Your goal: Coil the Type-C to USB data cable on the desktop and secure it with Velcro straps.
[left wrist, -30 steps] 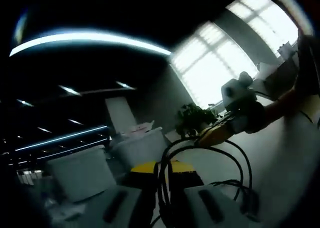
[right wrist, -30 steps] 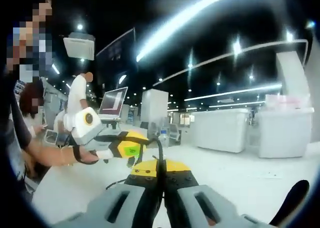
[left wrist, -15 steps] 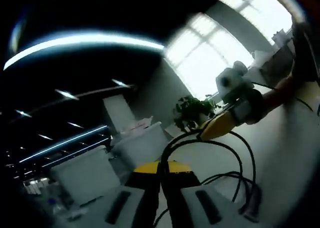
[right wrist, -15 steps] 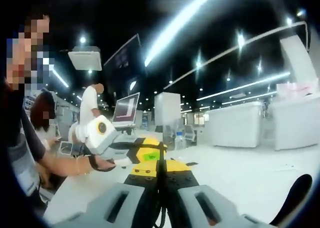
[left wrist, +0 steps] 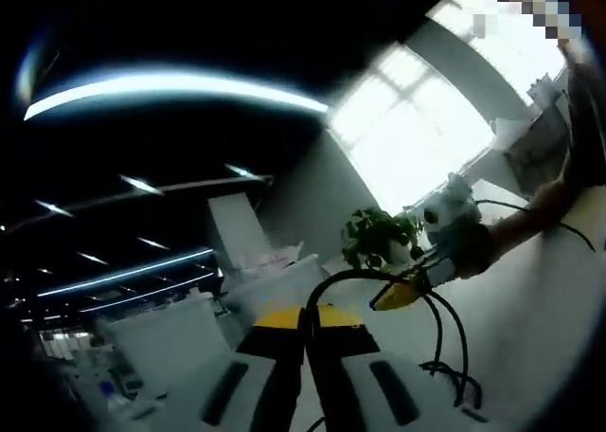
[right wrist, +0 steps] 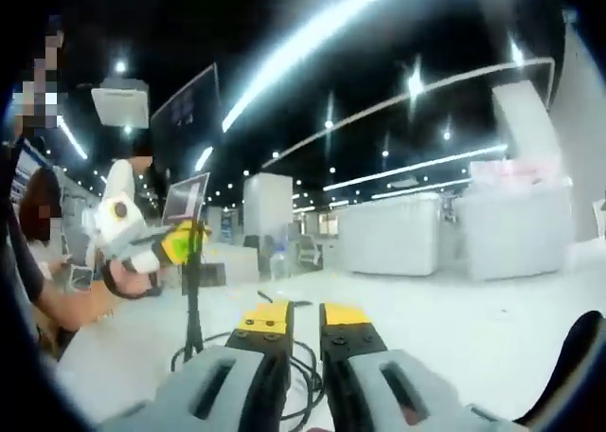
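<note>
A black data cable (left wrist: 438, 330) arches out of my left gripper (left wrist: 305, 323), whose jaws are shut on it, and drops in loops onto the white desktop (left wrist: 540, 337). In the left gripper view my right gripper (left wrist: 396, 297) hangs just under that arc, its yellow tip by the cable. In the right gripper view my right gripper (right wrist: 305, 320) stands open, a narrow gap between its yellow-tipped jaws and nothing in it. Beyond it, loops of cable (right wrist: 193, 304) lie on the desktop (right wrist: 454, 328) and one strand rises to my left gripper (right wrist: 189, 241), held up at the left.
White counters (right wrist: 398, 238) stand at the far side. A potted plant (left wrist: 379, 233) sits before bright windows. An open laptop (right wrist: 187, 200) and a person in white (right wrist: 118, 190) are behind the left gripper. A dark object (right wrist: 568, 366) juts in at the lower right.
My right gripper has opened and let go of the cable, which now hangs from the left gripper alone. The two grippers have drawn apart, and the left one sits higher and farther left.
</note>
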Demonstrator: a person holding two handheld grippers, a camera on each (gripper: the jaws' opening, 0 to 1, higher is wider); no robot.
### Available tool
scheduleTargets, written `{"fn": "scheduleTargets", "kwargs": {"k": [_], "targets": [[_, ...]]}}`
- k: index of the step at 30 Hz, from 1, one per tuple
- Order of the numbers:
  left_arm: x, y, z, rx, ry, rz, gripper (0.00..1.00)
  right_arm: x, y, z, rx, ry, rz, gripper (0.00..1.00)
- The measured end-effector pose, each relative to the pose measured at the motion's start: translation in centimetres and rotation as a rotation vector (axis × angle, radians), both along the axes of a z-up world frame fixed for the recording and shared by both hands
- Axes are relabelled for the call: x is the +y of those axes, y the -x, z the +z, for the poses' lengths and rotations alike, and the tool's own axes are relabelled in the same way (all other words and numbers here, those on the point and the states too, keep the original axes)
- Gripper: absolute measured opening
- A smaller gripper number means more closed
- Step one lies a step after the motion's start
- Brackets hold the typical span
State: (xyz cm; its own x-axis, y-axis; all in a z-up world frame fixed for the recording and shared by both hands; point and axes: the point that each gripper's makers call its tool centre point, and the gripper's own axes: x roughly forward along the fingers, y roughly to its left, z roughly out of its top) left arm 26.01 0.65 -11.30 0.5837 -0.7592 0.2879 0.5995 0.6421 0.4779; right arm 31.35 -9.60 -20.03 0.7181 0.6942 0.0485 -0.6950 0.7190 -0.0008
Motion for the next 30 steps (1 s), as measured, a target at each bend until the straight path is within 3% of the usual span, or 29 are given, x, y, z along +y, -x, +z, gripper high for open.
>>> {"fn": "scheduleTargets", "kwargs": {"k": [2,7,16,19,23,28,30], "targets": [[0.3,0.7,1.0,-0.021,0.023,-0.006,0.04,0.7,-0.6,-2.0,0.035,0.070,0.021,0.16],[0.6,2.0,2.6,-0.062,0.056,-0.027,0.04,2.6,-0.4,-5.6,0.046,0.236,0.066,0.16],[0.2,4.0,4.2,-0.116,0.078,-0.069,0.04,4.8,0.2,-8.6,0.053,0.385,0.120,0.16],[0.5,3.9,4.9,-0.136,0.098,-0.078,0.04,4.6,-0.1,-9.1,0.051,0.419,0.100,0.06],[1.3,4.2,6.4,-0.140,0.174,-0.108,0.04,4.4,-0.2,-9.1,0.071,0.410,0.096,0.06],[2.2,4.3,7.5,-0.157,0.213,-0.108,0.04,4.5,0.0,-9.4,0.106,0.390,0.109,0.11],[1.2,4.3,7.4,-0.158,0.222,-0.119,0.04,4.7,0.1,-9.6,0.104,0.414,0.117,0.12]]}}
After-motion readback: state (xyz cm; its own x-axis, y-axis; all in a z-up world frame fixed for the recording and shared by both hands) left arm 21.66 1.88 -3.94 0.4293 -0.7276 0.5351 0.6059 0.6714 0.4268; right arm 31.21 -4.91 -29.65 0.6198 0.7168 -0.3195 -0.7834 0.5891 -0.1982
